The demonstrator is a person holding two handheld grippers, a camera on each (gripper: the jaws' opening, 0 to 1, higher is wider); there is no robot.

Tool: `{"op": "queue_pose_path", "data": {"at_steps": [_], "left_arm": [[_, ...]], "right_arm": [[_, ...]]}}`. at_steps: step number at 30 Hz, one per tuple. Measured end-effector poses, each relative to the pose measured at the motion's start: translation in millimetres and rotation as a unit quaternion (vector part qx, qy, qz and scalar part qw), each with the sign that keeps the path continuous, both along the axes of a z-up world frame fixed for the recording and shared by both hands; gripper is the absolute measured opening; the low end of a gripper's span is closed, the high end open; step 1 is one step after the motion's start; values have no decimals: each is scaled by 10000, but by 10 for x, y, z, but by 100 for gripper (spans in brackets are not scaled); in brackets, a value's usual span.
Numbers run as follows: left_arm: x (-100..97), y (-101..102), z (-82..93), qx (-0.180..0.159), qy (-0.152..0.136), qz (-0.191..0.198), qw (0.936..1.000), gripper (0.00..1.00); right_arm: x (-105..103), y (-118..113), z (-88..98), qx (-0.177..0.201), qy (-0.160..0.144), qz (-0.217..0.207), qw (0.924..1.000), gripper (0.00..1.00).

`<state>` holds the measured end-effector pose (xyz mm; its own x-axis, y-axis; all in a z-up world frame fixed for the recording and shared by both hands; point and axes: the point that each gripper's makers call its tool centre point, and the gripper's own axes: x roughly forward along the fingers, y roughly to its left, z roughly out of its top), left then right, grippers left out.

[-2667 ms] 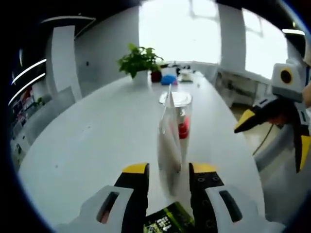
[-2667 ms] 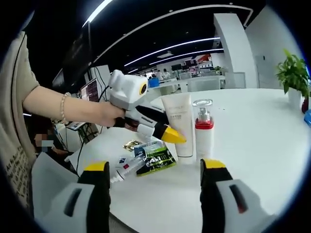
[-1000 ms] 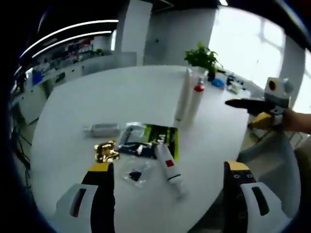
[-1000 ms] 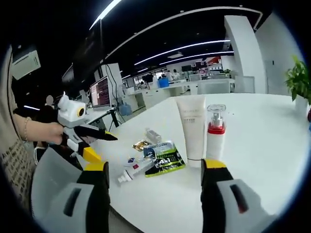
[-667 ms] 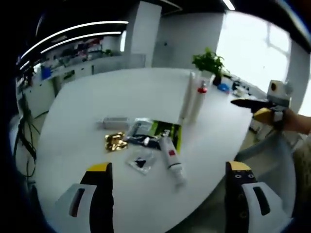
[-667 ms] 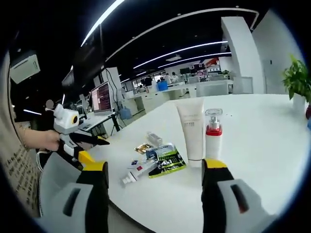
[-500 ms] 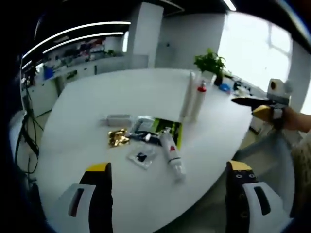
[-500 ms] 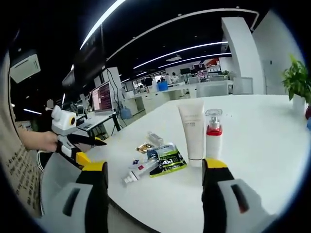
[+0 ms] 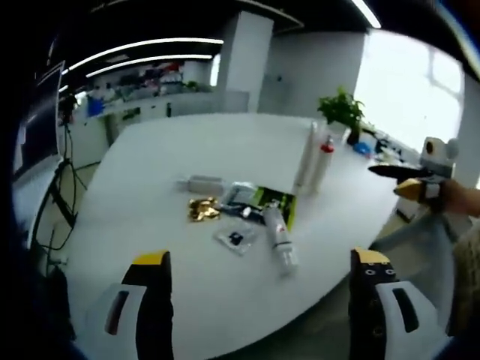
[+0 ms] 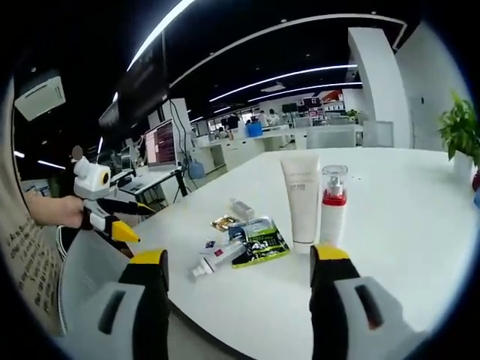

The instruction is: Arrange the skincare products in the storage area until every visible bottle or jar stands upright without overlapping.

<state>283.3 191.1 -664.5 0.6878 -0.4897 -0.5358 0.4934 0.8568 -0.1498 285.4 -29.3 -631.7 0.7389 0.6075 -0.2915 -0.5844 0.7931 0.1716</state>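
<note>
Pulled back from the bench (image 9: 150, 187), my left gripper (image 9: 262, 315) now looks at the whole layout from off the edge, where 2.7 s ago its fingers sat tight around the white tube (image 10: 301, 196). I read that as a release: the tube stands on its cap beside the red-collared pump bottle (image 10: 332, 204), both upright, close together but not overlapping.

Both sets of fingers are spread wide and hold nothing. The right gripper (image 10: 238, 307) hovers short of the bench, facing the upright pair.

Items not yet upright:
- Small red-labelled tube (image 9: 279, 236), lying flat near the front edge. Its long axis runs towards the edge in the left gripper view; in the right gripper view its cap end points left (image 10: 217, 259).
- Clear bottle (image 9: 202, 184), lying on its side behind the sachets, long axis crosswise.
- Green packet (image 10: 259, 244), gold sachet (image 9: 200, 210) and clear sachet (image 9: 235, 238), flat and partly overlapping.

Judgement: task partly complete; the lying tube is the likely next pick.
</note>
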Motion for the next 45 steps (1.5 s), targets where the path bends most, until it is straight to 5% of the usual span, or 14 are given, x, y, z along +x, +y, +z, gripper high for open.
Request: {"op": "queue_pose_path", "data": {"at_steps": [20,36,45], "left_arm": [[-11,91,13,177,-232,146,9995,97],[5,109,114,81,-497,140,9986,96],[23,117,123,-78,-491,139,9987,95]], "right_arm": [[-41,54,-100,-296,122,162,9994,76],[11,261,-282,-808,325,759,9933,77],[93,537,-372,-1739,98,1795,9682,77]]}}
